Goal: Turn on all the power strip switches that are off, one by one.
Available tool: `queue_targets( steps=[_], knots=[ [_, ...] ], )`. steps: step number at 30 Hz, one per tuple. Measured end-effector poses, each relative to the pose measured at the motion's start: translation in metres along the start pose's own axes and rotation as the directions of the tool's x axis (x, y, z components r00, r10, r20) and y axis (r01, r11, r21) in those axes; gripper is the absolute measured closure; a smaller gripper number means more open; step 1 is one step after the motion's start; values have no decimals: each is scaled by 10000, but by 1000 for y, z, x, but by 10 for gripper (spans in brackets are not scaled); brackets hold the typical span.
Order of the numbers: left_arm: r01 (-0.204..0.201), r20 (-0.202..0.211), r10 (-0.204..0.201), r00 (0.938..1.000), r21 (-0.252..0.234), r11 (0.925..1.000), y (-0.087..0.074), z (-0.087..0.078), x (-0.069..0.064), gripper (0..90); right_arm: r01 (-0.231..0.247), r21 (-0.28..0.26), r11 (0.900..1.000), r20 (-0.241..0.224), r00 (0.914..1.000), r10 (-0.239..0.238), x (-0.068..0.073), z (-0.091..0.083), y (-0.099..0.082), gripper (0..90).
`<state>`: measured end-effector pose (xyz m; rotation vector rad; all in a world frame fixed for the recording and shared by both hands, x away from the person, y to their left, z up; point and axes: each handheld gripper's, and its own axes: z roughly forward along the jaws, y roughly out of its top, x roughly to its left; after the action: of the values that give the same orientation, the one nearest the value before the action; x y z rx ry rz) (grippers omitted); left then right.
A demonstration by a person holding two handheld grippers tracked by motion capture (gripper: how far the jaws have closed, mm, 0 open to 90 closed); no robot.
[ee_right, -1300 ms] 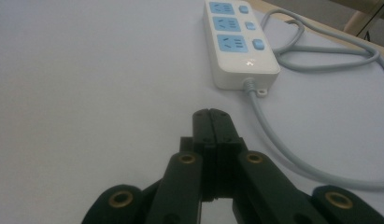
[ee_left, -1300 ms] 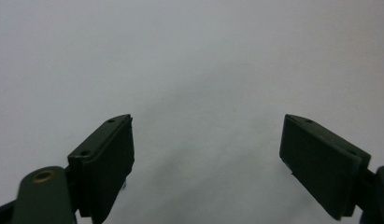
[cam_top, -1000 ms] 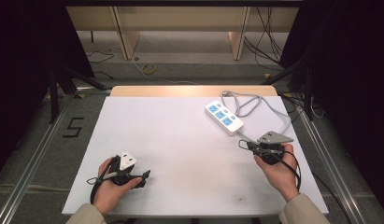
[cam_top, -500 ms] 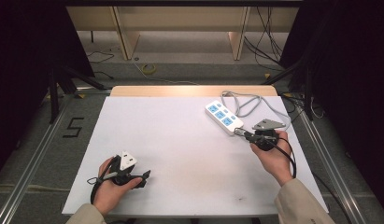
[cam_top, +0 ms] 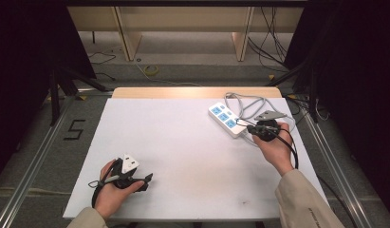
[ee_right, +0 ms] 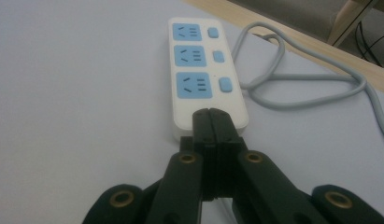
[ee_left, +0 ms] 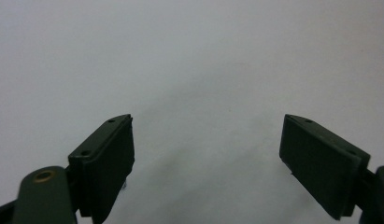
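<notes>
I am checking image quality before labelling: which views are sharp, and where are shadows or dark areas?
High view: table evenly lit, surroundings almost black. Left gripper view: dim, the jaws throw soft shadows on the white surface. Right gripper view: power strip sharp, the shut right gripper near it slightly soft.

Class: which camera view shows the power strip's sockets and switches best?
The right gripper view: the power strip is close, with three blue sockets and three switches distinct, beyond the shut right gripper. The high view shows it small, near the table's far right. The left gripper view faces bare table.
</notes>
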<state>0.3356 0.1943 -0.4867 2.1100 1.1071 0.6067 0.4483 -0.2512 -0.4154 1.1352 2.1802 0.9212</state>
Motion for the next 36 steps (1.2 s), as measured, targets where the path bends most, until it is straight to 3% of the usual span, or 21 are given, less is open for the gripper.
queue_targets(
  steps=[16, 36],
  knots=[
    [-50, 14, 50, 10000, 35, 10000, 0, 1, -1, 179, -209, 308, 9993, -26, 9998, 210, -11, 22, 12, 900],
    [-130, 27, 130, 9999, 59, 9999, 0, 1, -1, 179, -389, 827, 9958, 0, 9992, 391, -21, 64, 30, 900]
  ],
)
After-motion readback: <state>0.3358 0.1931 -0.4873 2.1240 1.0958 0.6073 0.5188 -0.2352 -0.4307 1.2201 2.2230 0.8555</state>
